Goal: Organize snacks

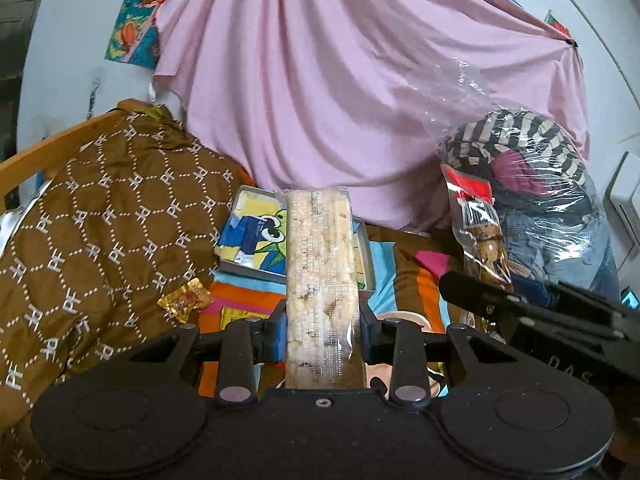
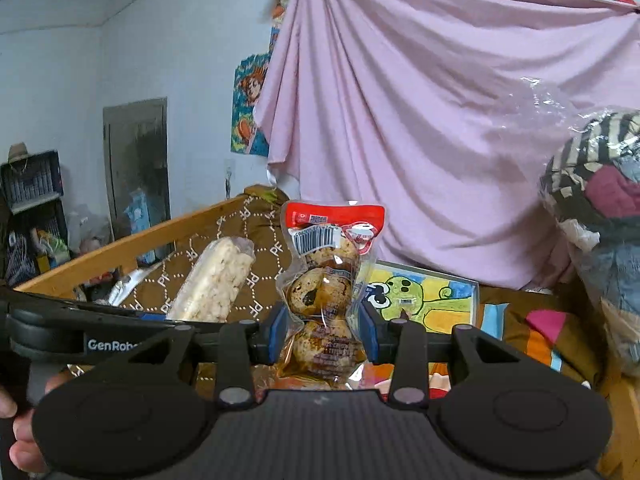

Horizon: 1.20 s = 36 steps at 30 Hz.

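Observation:
My left gripper [image 1: 322, 334] is shut on a long clear pack of puffed rice cake [image 1: 320, 272] and holds it upright above the bed. My right gripper [image 2: 322, 334] is shut on a vacuum pack of speckled quail eggs [image 2: 324, 292] with a red top. Each pack shows in the other view: the egg pack [image 1: 478, 224] at the right, the rice cake [image 2: 216, 280] at the left. A shallow grey box [image 1: 256, 236] with a cartoon frog lining lies on the striped bedsheet behind both; it also shows in the right wrist view [image 2: 432, 296]. A small gold snack packet [image 1: 185, 300] lies on the sheet.
A brown patterned quilt [image 1: 100, 216] is heaped at the left by a wooden bed rail [image 2: 128, 252]. A clear bag of clothes [image 1: 540, 184] stands at the right. A pink cloth [image 1: 340, 80] hangs behind. The right gripper's body [image 1: 540, 320] crosses the left view's lower right.

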Tool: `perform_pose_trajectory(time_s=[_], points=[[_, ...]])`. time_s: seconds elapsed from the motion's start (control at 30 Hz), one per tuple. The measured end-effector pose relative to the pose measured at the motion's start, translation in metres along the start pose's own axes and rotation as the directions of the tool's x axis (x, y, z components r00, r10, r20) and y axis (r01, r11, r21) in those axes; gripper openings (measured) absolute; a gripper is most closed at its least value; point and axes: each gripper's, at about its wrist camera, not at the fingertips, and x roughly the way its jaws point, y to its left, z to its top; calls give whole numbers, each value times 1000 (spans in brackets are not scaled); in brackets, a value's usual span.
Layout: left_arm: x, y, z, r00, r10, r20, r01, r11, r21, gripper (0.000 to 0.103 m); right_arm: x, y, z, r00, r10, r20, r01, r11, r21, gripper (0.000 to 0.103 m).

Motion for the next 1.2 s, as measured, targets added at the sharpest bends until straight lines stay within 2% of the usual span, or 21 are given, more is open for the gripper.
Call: perform_pose_trajectory(time_s=[0.17, 0.3, 0.5, 0.83, 1.2], points=[[-14, -5, -3, 1000, 26, 7, -26, 999, 18, 35, -10, -1, -5, 1000, -14, 2, 14, 999, 29, 42], [-21, -6, -1, 999, 32, 13, -32, 999, -11, 35, -15, 3, 2, 1000, -11, 5, 11, 1000, 27, 42], [-8, -1, 12, 999, 35, 12, -34, 999, -30, 35, -2, 9, 20, 1000, -16, 17, 15, 999, 28, 42], [85, 47, 64, 999, 39, -18, -41, 995, -95, 35, 90, -11, 54, 999, -30, 18, 27, 988, 154, 42], [216, 115, 103, 999, 34, 24, -30, 990, -141, 35, 203, -55, 45, 994, -101, 29, 93, 976, 198, 43]])
